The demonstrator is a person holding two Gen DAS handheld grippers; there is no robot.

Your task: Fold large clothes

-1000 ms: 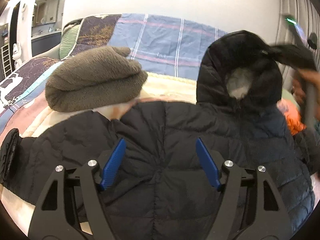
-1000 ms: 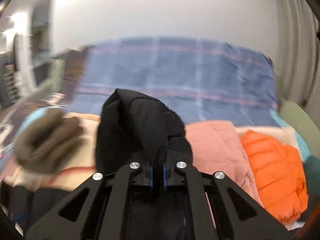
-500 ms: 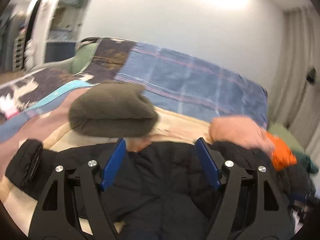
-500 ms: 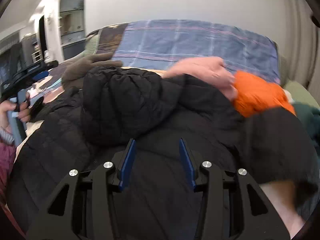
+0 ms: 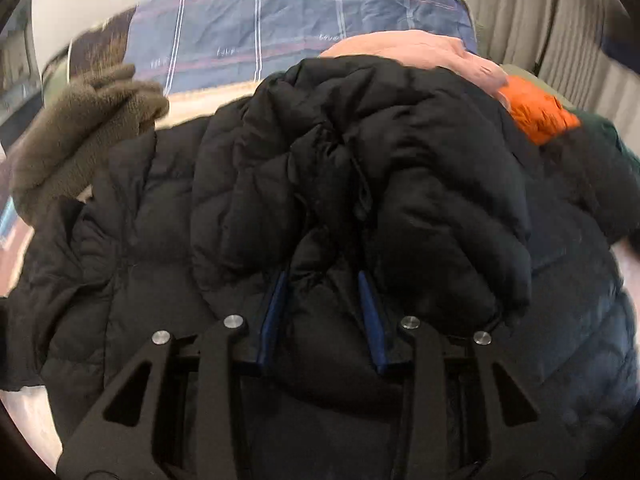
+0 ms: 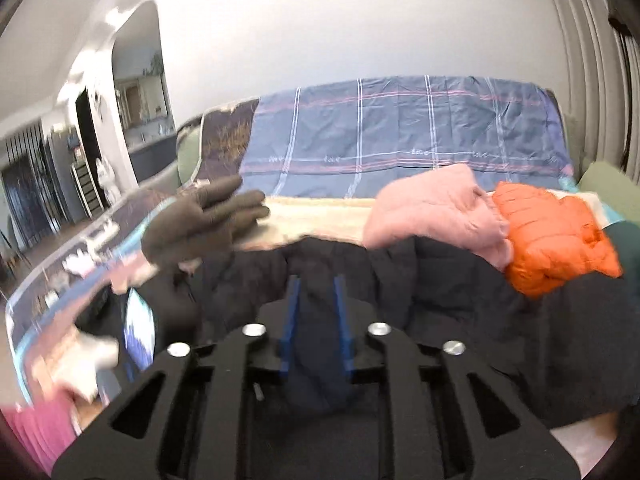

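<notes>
A black puffer jacket lies spread on the bed, with its hood folded down over its chest. My left gripper is low over the hood's near edge. Its jaws are closing, and a bulge of black quilted fabric fills the gap and touches both blue pads. In the right wrist view the jacket runs across the foreground. My right gripper has its jaws closing narrowly on a ridge of the dark fabric that stands between its pads.
An olive fleece garment lies at the left. Pink, orange and dark green clothes are piled at the right. A plaid blue blanket covers the bed's back. A pink sleeve shows blurred at the lower left.
The right gripper held the hood up, let it go, and the hood now lies folded onto the jacket. Both grippers moved in low and narrowed onto folds of the jacket.
</notes>
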